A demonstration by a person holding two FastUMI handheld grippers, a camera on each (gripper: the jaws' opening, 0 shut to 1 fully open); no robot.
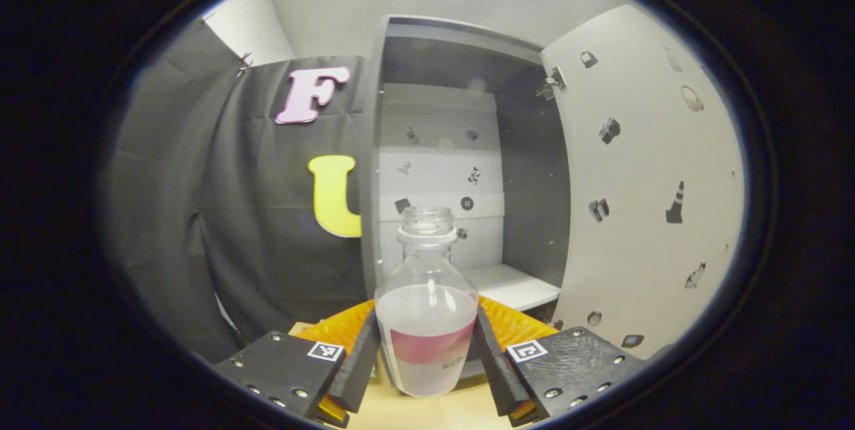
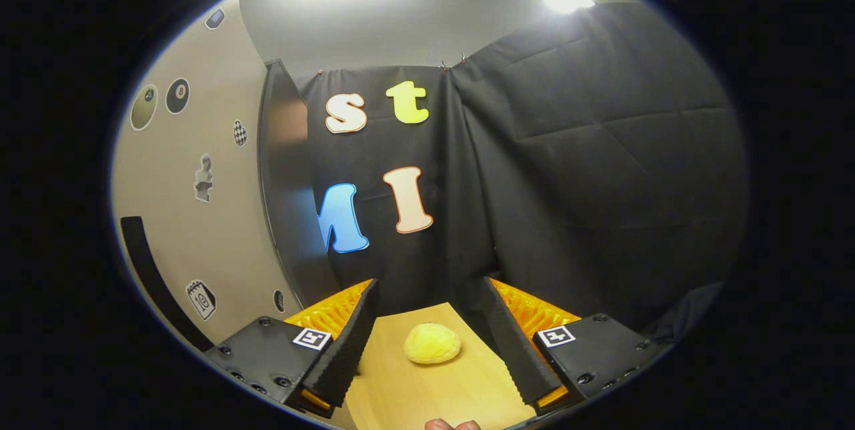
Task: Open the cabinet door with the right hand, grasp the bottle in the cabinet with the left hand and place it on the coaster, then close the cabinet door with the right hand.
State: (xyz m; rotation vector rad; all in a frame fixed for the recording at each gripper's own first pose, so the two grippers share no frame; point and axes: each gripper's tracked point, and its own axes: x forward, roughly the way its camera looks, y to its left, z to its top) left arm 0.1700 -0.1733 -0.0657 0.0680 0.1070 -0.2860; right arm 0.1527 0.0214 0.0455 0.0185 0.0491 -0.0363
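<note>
A clear, uncapped bottle (image 1: pixel 427 263) with a pink label band and pale liquid in its lower half stands upright between my left gripper's fingers. My left gripper (image 1: pixel 426 315) is shut on it, both fingers pressing its sides, just over the wooden table (image 1: pixel 401 413). Behind the bottle the cabinet (image 1: pixel 441 149) is open, with a white shelf (image 1: pixel 511 283) inside. The cabinet door (image 1: pixel 641 183) is swung out to the right. In the right gripper view my right gripper (image 2: pixel 429 286) is open above the table (image 2: pixel 427 390), holding nothing.
A yellow rounded lump (image 2: pixel 432 343) lies on the table between the right gripper's fingers, untouched. The sticker-covered door (image 2: pixel 200 216) with its black handle (image 2: pixel 150 276) stands close on that view's left. Black cloth hangs behind. A fingertip (image 2: pixel 451 424) shows at the bottom edge.
</note>
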